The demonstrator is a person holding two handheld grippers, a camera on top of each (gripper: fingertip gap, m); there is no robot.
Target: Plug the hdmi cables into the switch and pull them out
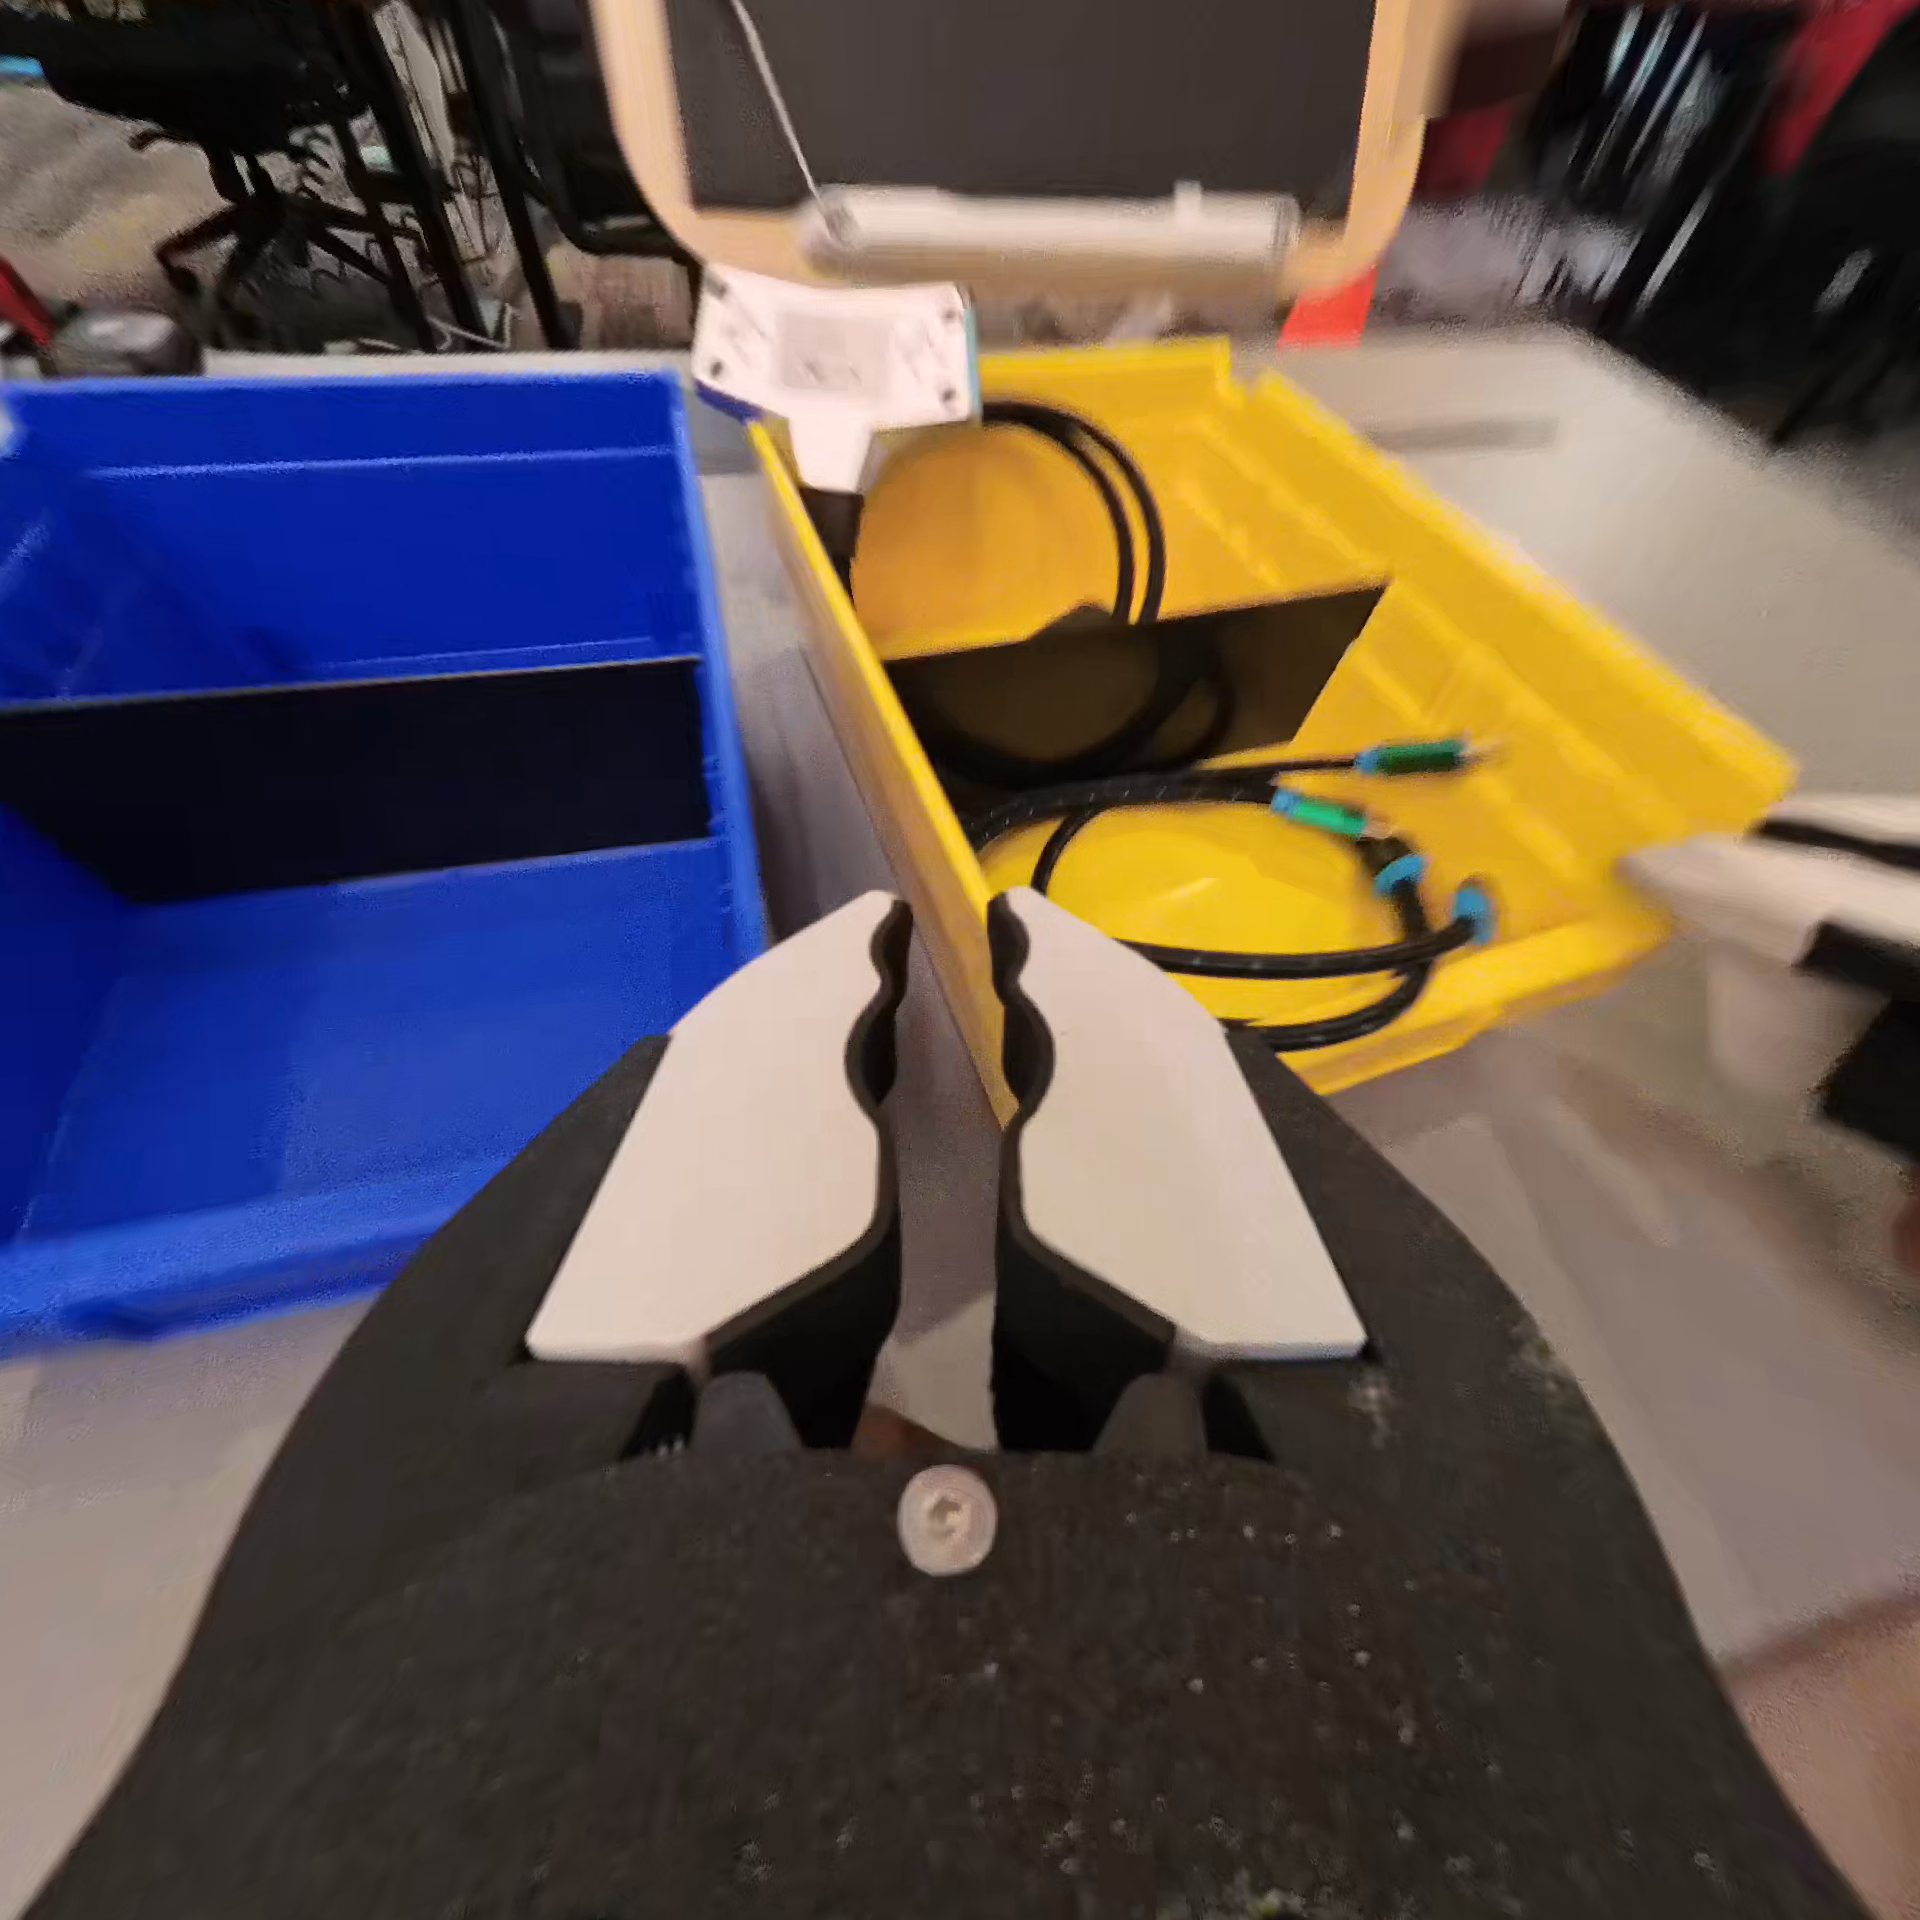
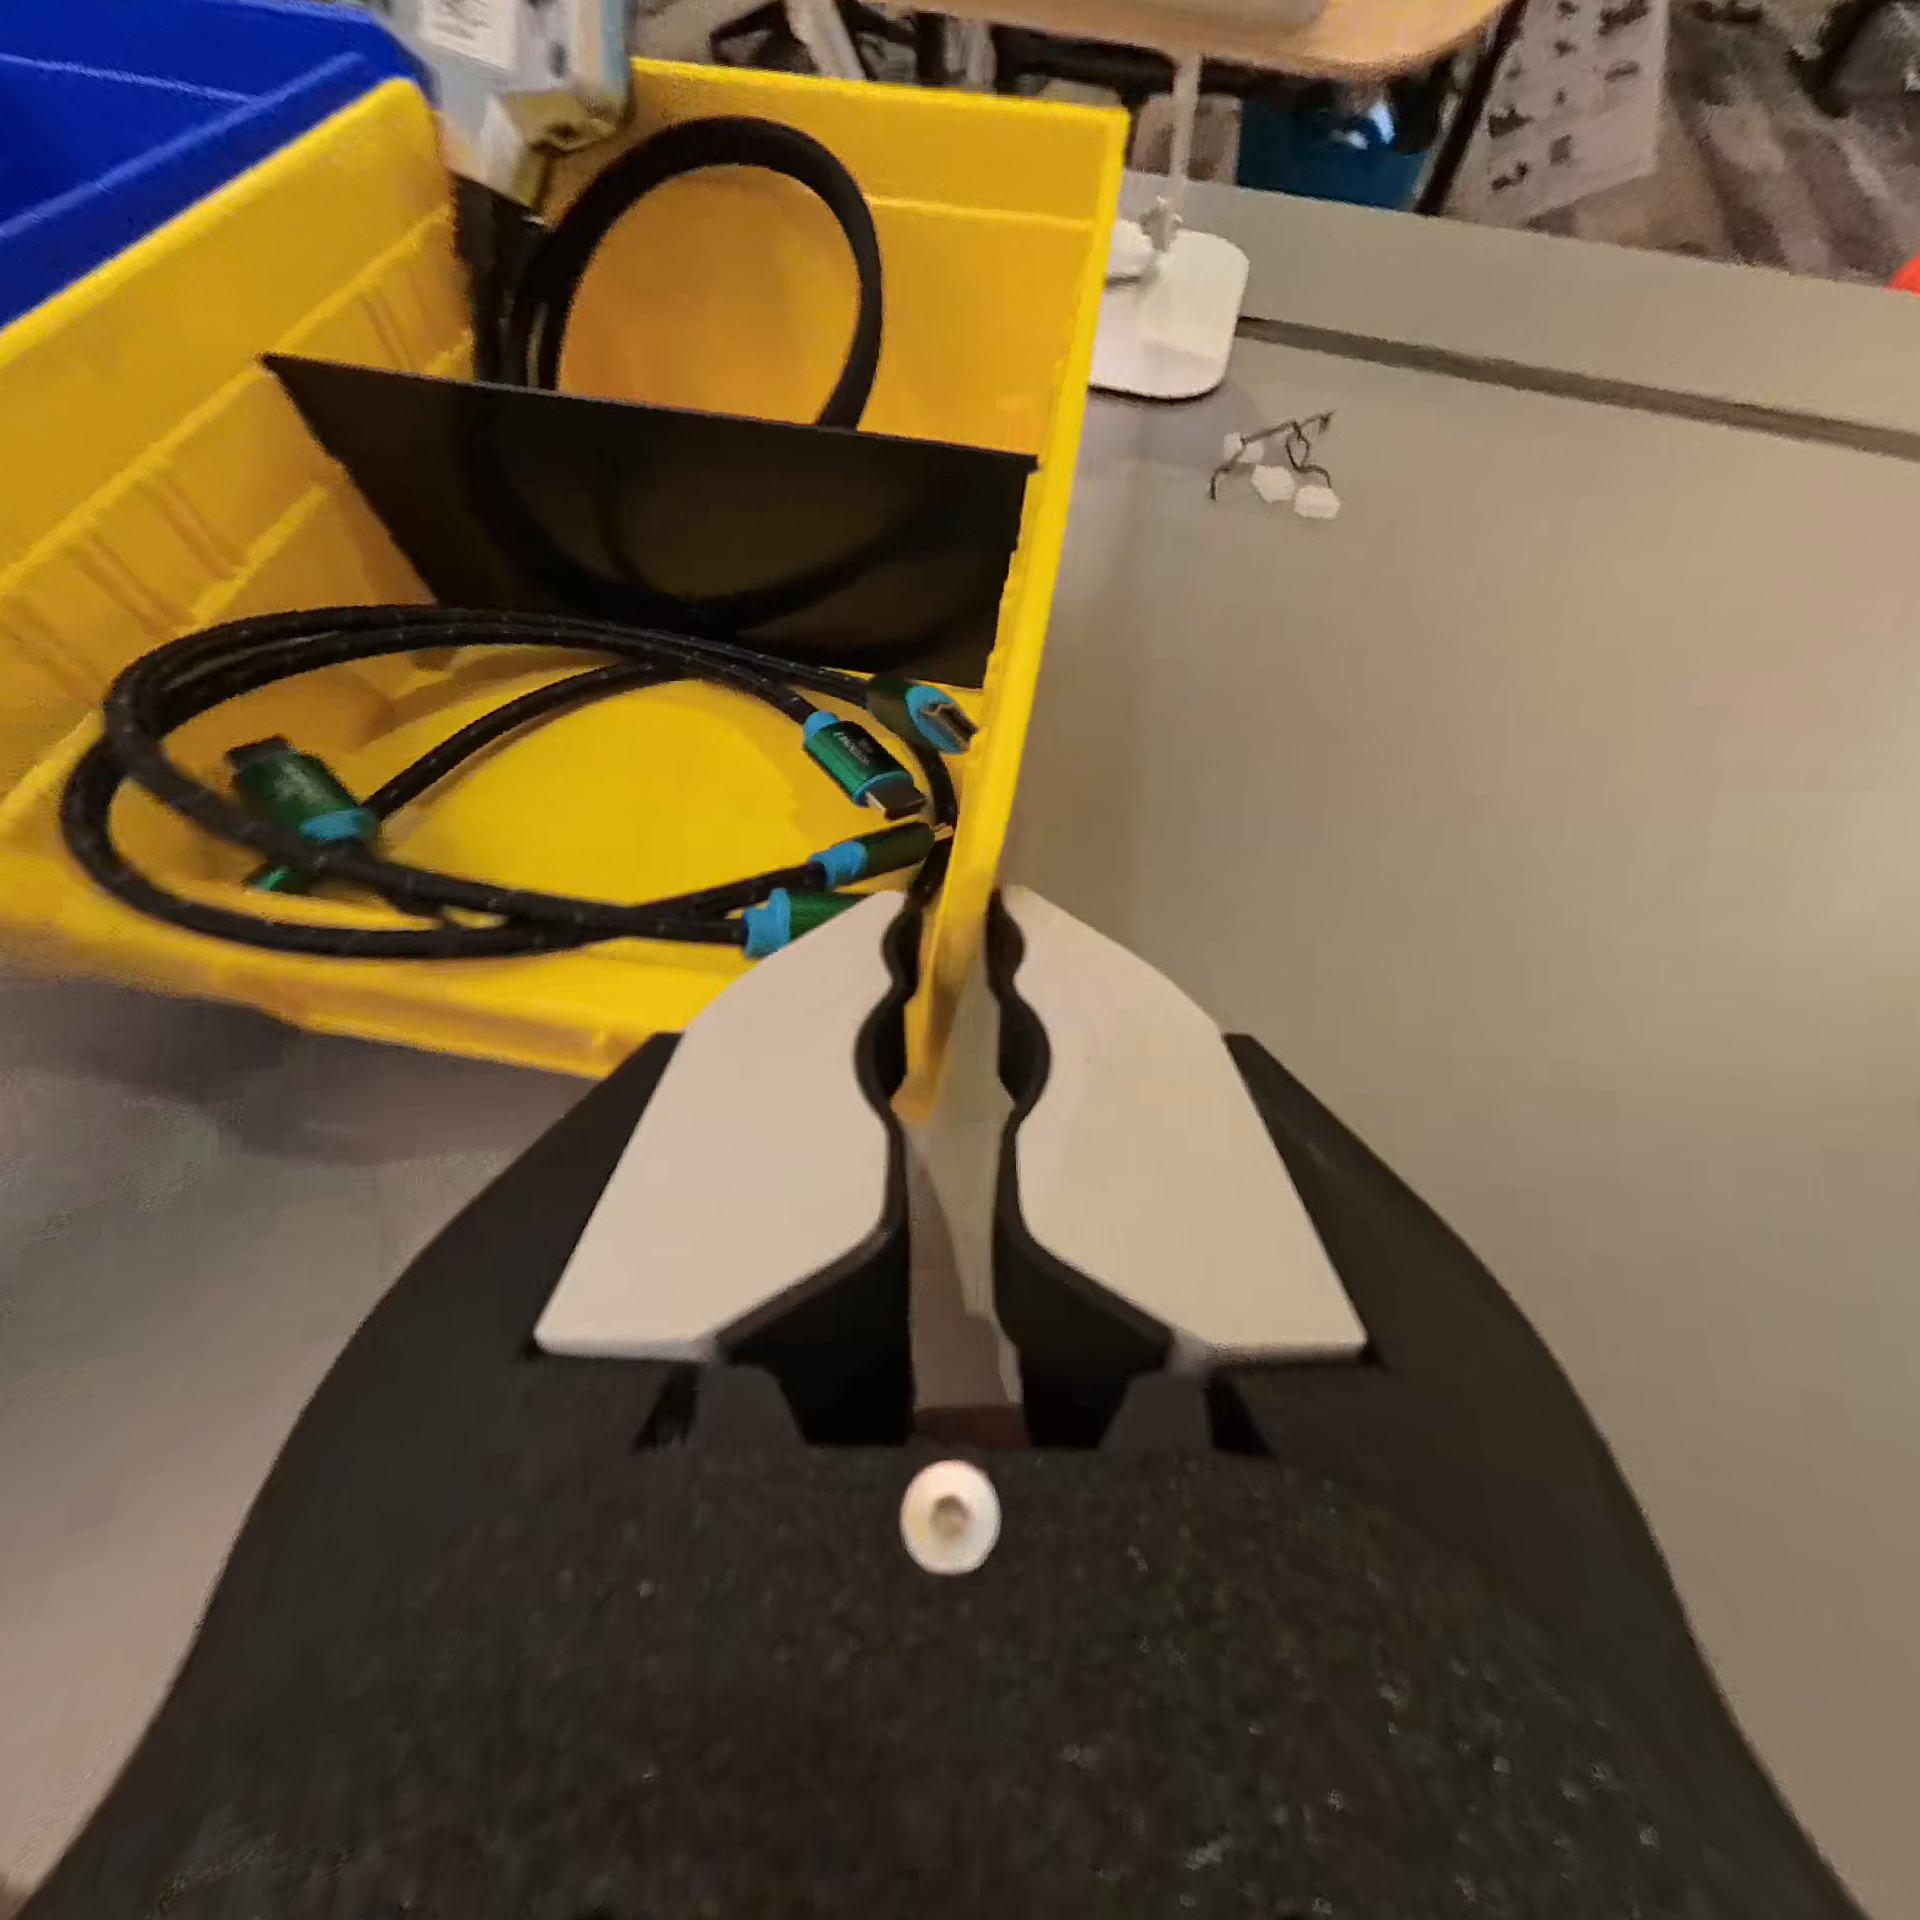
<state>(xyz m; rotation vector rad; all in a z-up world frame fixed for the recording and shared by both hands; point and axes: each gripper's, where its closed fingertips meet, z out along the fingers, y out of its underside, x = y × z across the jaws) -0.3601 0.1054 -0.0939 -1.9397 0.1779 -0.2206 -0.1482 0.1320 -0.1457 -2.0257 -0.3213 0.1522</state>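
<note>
Grey table (image 2: 1507, 831), perhaps chairs (image 1: 312, 208) behind.

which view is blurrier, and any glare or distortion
Left wrist view: blurrier, motion smear across the blue bin and the green plugs. Right wrist view: sharper, the hdmi cables read clearly; soft glare on the grey table. Both: wide-angle bending of the yellow bin edges.

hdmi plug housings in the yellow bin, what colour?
Green metallic HDMI plug housings with light-blue collars; clearest in the right wrist view.
</note>
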